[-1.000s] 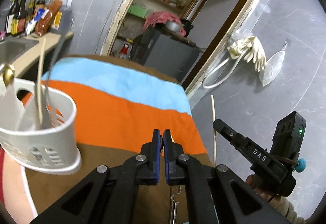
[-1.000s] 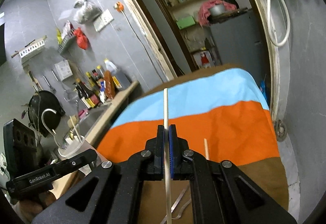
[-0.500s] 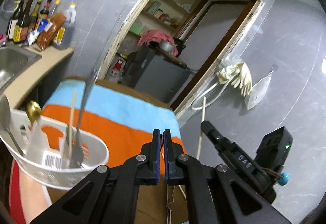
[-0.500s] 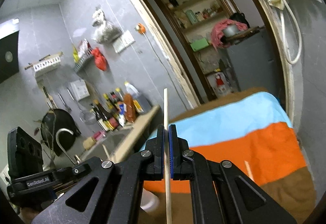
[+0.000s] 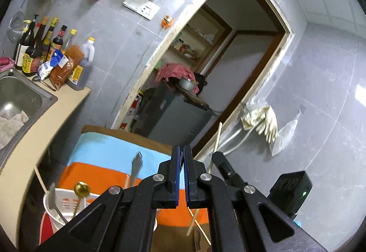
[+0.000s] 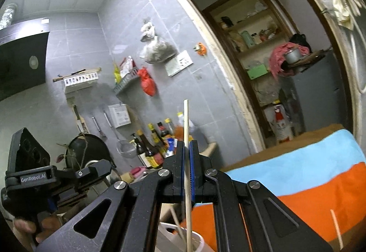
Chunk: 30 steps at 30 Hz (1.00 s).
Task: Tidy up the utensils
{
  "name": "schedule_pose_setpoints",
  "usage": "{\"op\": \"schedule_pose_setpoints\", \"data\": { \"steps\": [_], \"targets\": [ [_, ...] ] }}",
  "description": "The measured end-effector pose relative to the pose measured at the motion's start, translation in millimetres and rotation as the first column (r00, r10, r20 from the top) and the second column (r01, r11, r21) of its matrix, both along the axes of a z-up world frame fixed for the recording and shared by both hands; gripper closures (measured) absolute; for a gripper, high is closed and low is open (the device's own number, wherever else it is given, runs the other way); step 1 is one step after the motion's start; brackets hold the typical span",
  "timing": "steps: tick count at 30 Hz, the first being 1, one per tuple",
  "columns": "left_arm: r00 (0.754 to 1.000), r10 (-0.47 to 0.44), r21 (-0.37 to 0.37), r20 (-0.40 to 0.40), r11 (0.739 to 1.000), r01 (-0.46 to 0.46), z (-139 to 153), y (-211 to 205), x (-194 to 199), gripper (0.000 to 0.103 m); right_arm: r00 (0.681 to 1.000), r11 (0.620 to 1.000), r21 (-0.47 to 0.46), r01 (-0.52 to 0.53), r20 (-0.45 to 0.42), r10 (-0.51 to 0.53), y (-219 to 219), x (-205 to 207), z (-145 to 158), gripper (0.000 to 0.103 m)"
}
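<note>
My right gripper (image 6: 186, 149) is shut on a wooden chopstick (image 6: 186, 128) held upright; its lower end reaches down to the white utensil holder (image 6: 196, 238) below. In the left wrist view the same chopstick (image 5: 216, 139) rises beside the right gripper. My left gripper (image 5: 181, 155) is shut and empty, raised above the white utensil holder (image 5: 68, 201), which holds a gold spoon (image 5: 80, 188), a steel spoon (image 5: 52, 194) and a metal handle (image 5: 136, 165). Another chopstick (image 5: 194, 220) lies on the striped cloth (image 5: 103, 149), as seen also in the right wrist view (image 6: 335, 229).
A steel sink (image 5: 16, 96) and a counter with sauce bottles (image 5: 45, 52) lie to the left. An open doorway (image 5: 205, 82) with a grey cabinet is behind the table. Rubber gloves (image 5: 263, 121) hang on the right wall. Metal tongs (image 5: 196, 240) lie near the table's front.
Both grippers have tilted upward and risen. The right gripper has carried the chopstick over the utensil holder, whose rim now sits under the stick's lower end.
</note>
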<state>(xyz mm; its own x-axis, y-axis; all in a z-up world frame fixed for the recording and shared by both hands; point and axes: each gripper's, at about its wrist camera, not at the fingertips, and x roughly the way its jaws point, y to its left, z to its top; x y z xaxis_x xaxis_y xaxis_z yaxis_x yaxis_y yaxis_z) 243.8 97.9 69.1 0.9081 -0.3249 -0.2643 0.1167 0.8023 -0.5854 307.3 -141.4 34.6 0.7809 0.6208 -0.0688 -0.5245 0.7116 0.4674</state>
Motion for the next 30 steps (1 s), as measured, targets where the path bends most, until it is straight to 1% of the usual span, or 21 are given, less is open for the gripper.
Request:
{"op": "schedule_pose_setpoints", "data": {
  "steps": [3, 8, 11, 16, 19, 23, 26, 30],
  "targets": [
    [1.0, 0.017, -0.022, 0.014, 1.0, -0.017, 6, 13, 0, 0.1, 1.0, 1.0, 0.011, -0.018, 0.007, 0.018, 12, 4, 2, 0.099],
    [0.998, 0.047, -0.026, 0.031, 0.999, -0.047, 11, 26, -2, 0.1, 0.999, 0.999, 0.022, -0.041, 0.006, 0.04, 28, 11, -2, 0.099],
    [0.996, 0.083, -0.005, 0.013, 0.997, -0.083, 6, 35, -5, 0.1, 0.999, 0.998, 0.03, -0.049, 0.003, 0.049, 34, 16, -9, 0.099],
    [0.989, 0.144, 0.009, -0.022, 0.99, -0.144, -5, 53, -12, 0.1, 0.997, 0.996, 0.05, -0.073, -0.005, 0.073, 49, 24, -27, 0.099],
    [0.984, 0.173, 0.018, -0.033, 0.985, -0.172, -12, 61, -15, 0.1, 0.997, 0.996, 0.032, -0.083, 0.004, 0.083, 60, 24, -38, 0.099],
    [0.978, 0.203, 0.048, -0.055, 0.978, -0.201, -22, 66, -16, 0.1, 0.996, 0.996, -0.022, -0.084, 0.019, 0.085, 70, 22, -45, 0.099],
    [0.976, 0.211, 0.039, -0.054, 0.977, -0.209, -25, 69, -18, 0.1, 0.996, 0.994, -0.067, -0.087, 0.024, 0.089, 75, 22, -49, 0.099],
    [0.976, 0.216, 0.018, -0.035, 0.976, -0.215, -19, 72, -21, 0.1, 0.996, 0.993, -0.079, -0.087, 0.014, 0.088, 72, 23, -50, 0.099]
  ]
}}
